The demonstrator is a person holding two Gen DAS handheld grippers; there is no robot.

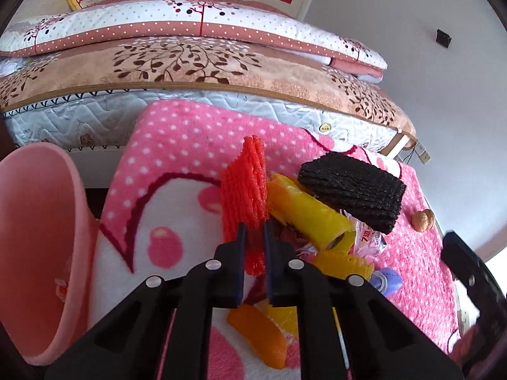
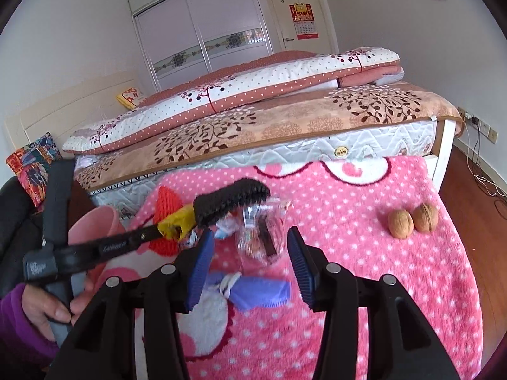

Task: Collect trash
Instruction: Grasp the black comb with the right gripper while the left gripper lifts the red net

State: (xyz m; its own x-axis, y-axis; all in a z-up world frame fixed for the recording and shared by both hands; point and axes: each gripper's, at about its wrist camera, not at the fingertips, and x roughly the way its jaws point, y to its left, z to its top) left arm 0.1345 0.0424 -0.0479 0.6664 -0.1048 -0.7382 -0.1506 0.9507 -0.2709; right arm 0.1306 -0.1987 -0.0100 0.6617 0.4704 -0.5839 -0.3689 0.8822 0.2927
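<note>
Left gripper (image 1: 253,231) nearly closed, pinching red foam net (image 1: 244,183), pink bin (image 1: 41,237) at its left. Right gripper (image 2: 250,243) about half open, holding nothing, purple wrapper (image 2: 259,291) between fingers, clear wrapper (image 2: 259,237) just beyond. Black foam net (image 2: 231,196) farther; two walnuts (image 2: 412,218) right.

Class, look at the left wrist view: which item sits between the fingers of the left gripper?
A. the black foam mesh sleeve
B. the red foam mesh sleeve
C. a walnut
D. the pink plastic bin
B: the left gripper has its two fingers closed on the lower edge of the red foam mesh sleeve, while the black foam mesh sleeve lies apart to the right.
</note>
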